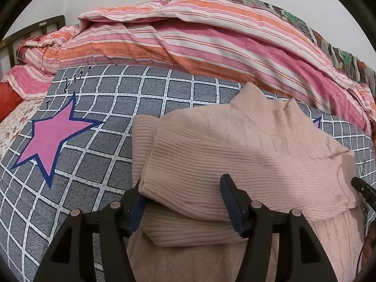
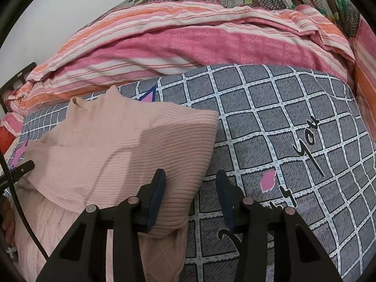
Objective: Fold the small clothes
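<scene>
A pink ribbed sweater (image 1: 235, 155) lies folded on the gray checked bedsheet (image 1: 150, 98), its sleeve between the spread left gripper (image 1: 183, 202); the right gripper (image 2: 190, 197), also spread, straddles its right edge.

left wrist: low, close, facing forward | right wrist: same | shared: sweater (image 1: 235, 155) (image 2: 122, 150), checked sheet (image 1: 98, 145) (image 2: 293, 122)

Bare bedsheet (image 2: 293, 122) flanking sweater (image 2: 122, 145)
</scene>
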`<act>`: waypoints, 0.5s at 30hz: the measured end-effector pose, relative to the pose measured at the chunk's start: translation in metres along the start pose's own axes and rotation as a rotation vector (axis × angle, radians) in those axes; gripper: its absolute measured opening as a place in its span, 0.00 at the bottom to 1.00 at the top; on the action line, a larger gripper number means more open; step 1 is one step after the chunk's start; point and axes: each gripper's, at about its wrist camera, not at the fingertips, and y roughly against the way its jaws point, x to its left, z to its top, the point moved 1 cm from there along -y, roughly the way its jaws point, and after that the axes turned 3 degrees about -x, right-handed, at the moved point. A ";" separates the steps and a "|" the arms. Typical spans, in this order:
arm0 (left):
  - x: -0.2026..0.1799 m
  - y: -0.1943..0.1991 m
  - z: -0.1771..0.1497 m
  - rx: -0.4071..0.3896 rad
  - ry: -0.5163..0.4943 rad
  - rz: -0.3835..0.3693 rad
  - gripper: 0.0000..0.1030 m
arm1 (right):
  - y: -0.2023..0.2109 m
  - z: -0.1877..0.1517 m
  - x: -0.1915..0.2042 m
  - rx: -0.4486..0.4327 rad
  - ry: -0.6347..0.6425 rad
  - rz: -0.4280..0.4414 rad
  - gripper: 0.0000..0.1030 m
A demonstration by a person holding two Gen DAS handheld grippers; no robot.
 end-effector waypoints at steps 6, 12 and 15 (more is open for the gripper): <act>-0.002 0.001 0.000 -0.007 -0.006 0.004 0.57 | 0.004 0.000 -0.001 -0.019 -0.003 0.002 0.34; -0.003 0.004 0.001 -0.019 -0.015 0.003 0.58 | 0.003 -0.001 0.004 -0.019 0.024 -0.033 0.31; -0.005 0.005 0.000 -0.025 -0.026 0.004 0.58 | 0.003 0.000 0.003 -0.020 0.021 -0.034 0.31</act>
